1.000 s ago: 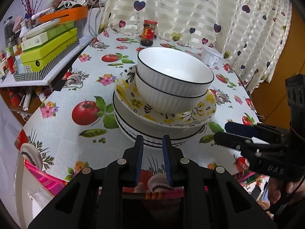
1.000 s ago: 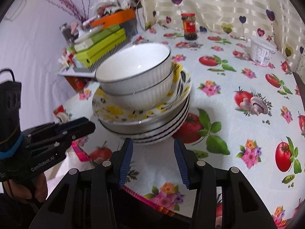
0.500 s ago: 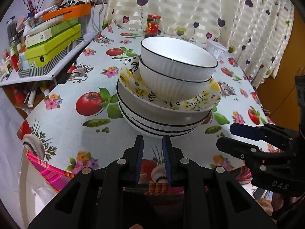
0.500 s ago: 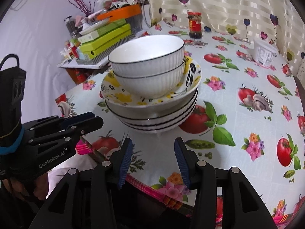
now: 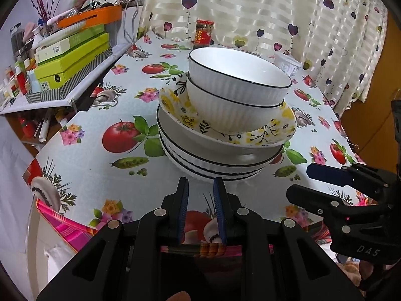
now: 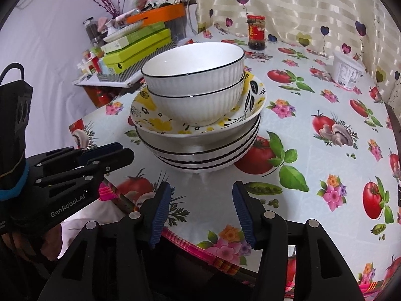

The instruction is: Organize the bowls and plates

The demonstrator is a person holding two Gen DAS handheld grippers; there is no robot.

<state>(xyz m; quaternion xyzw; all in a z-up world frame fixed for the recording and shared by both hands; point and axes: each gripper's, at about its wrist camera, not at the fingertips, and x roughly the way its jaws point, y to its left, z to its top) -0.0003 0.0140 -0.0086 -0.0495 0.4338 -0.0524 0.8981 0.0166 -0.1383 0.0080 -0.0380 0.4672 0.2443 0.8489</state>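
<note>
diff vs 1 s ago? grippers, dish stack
The right gripper has just been opening its jaws wider, with nothing between them. Both views now frame the dish stack a little larger and lower, so both grippers have edged in. Left gripper is unchanged: narrow gap, empty. Stack untouched, bowls nested on top.

Your left gripper (image 5: 200, 188) hangs just short of the stack (image 5: 220, 135), tilted down toward it, jaws nearly together with nothing between them. Your right gripper (image 6: 201, 193) sits beside it on the stack's near side — its jaws have just been opening, empty, the blue pads (image 6: 160, 208) clear of the stack.
</note>
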